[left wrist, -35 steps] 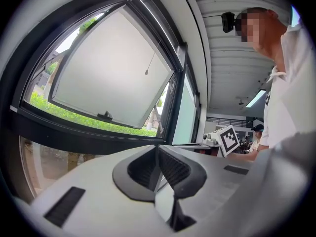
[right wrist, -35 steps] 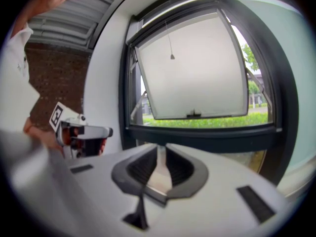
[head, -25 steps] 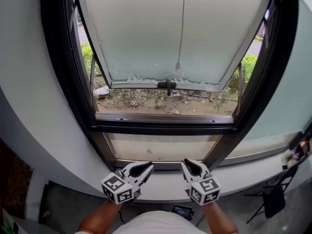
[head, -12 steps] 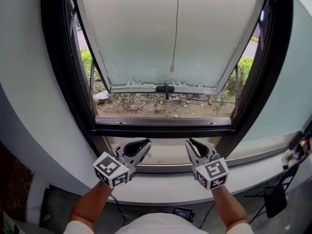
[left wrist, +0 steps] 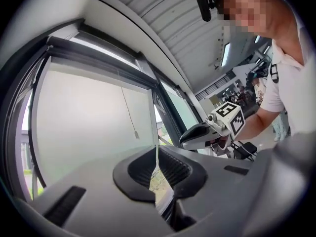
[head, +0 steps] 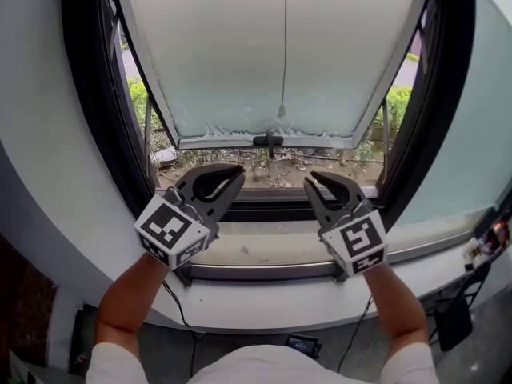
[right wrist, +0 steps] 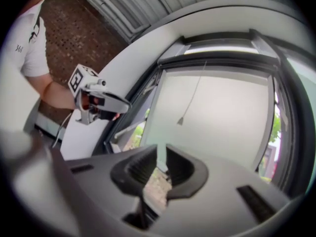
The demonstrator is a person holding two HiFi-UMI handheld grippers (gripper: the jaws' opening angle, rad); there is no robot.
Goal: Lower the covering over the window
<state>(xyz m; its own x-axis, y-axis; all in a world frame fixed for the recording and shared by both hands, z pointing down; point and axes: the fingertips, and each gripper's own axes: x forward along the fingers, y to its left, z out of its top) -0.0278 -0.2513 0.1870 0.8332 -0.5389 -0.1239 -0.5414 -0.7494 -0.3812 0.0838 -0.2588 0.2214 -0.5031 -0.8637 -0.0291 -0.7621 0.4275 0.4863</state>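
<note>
The left gripper [head: 238, 170] has its jaws pressed together and holds nothing. The right gripper [head: 312, 179] shows only a narrow slit between its jaws and is also empty. Both are raised side by side in front of the window's lower edge. The pull cord [head: 284, 46] hangs above and between them, well clear of either, in front of the frosted sash [head: 216, 62]. Below runs a white sill [head: 264, 306], and a dark frame [head: 86, 94] surrounds the opening.

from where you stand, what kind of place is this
Likely a ground-floor workshop or office room: a dark-framed window with a frosted sash tilted outward, a ribbed ceiling, shrubs and soil right outside.
</note>
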